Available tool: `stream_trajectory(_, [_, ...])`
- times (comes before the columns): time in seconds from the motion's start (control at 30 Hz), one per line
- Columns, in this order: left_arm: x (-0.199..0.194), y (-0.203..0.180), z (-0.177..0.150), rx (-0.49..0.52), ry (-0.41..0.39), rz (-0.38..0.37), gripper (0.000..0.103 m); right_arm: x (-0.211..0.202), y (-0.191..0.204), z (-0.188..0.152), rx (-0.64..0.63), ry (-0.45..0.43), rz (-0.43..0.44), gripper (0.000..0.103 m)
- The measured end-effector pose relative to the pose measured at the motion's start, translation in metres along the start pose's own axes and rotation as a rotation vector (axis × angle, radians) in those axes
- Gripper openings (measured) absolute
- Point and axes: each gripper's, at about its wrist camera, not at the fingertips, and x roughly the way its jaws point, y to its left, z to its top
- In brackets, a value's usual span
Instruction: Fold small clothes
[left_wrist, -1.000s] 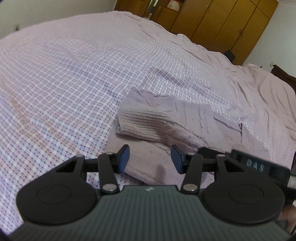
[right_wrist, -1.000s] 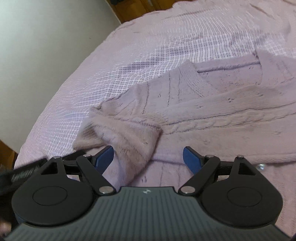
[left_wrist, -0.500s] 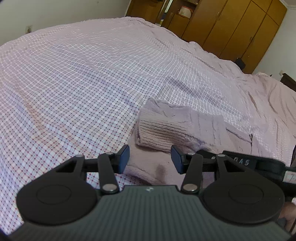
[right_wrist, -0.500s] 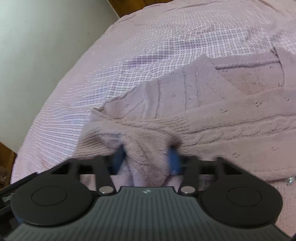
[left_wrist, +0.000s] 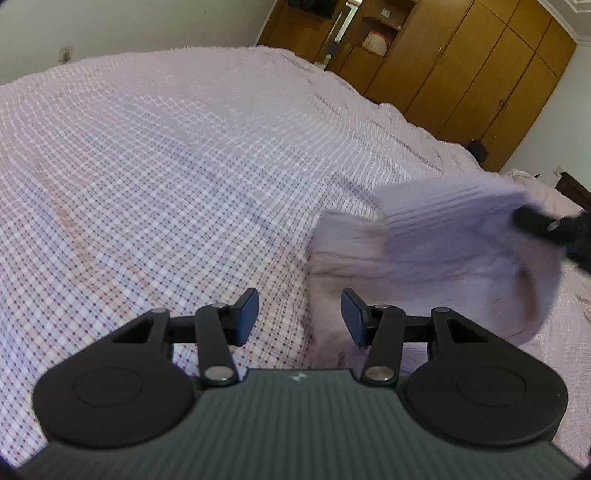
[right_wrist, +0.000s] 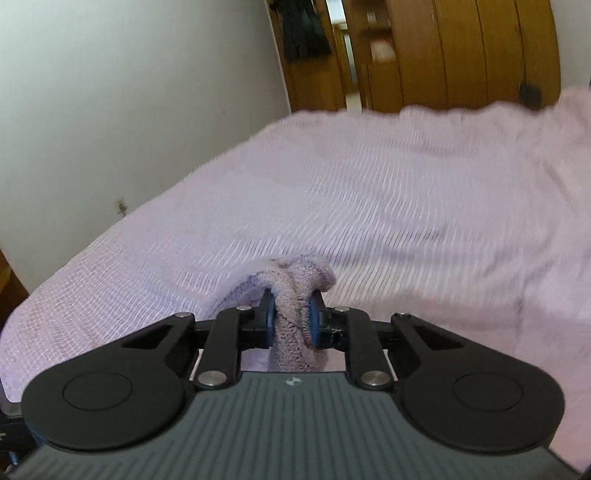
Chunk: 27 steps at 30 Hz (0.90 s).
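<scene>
A checked pink bedspread (left_wrist: 155, 177) covers the bed before wooden wardrobes (left_wrist: 480, 74) and a pale wall (right_wrist: 129, 92).

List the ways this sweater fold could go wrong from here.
1. The right gripper, jaws closing, pinches only a bunched bit of the knit sweater; it may slip out.
2. The left gripper is open and empty, so nothing pins the rest of the sweater on the bedspread; it may drag along.

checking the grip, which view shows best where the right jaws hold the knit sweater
The right wrist view: the right gripper has a bunched fold of the sweater between its closing jaws, sharp and centred. The left wrist view shows only the sweater's lifted, blurred body and part of the right gripper at the frame's edge.
</scene>
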Motion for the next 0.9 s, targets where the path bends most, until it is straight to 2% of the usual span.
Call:
stream_trajectory(0.1, [0.005,-0.007,-0.003,0.021,0.020,0.003,0.051,-0.014,-0.008,0.005,-0.040,-0.033,-0.037,0.019])
stream_trajectory(0.27, [0.012,-0.028,-0.009,0.097,0.045,-0.004,0.051,-0.022,-0.041,-0.008,0.001,-0.021,-0.098,0.019])
stream_trajectory(0.43, [0.021,-0.055,-0.018,0.203,0.057,-0.001,0.051,-0.007,-0.077,-0.042,0.032,0.058,-0.155,0.019])
stream_trajectory(0.6, [0.041,-0.072,-0.029,0.298,0.097,0.034,0.051,0.011,-0.106,-0.086,0.101,0.144,-0.214,0.021])
stream_trajectory(0.63, [0.048,-0.072,-0.031,0.307,0.109,0.041,0.051,0.013,-0.111,-0.092,0.113,0.166,-0.224,0.026])
stream_trajectory(0.67, [0.052,-0.073,-0.033,0.314,0.121,0.047,0.051,0.016,-0.115,-0.098,0.124,0.190,-0.234,0.035])
stream_trajectory(0.7, [0.055,-0.072,-0.034,0.315,0.128,0.050,0.051,0.019,-0.119,-0.105,0.128,0.208,-0.251,0.038])
stream_trajectory(0.77, [0.058,-0.069,-0.035,0.302,0.137,0.048,0.051,0.020,-0.123,-0.108,0.115,0.206,-0.260,0.053])
stream_trajectory(0.9, [0.062,-0.067,-0.032,0.276,0.144,0.041,0.051,0.005,-0.115,-0.101,0.052,0.152,-0.265,0.060])
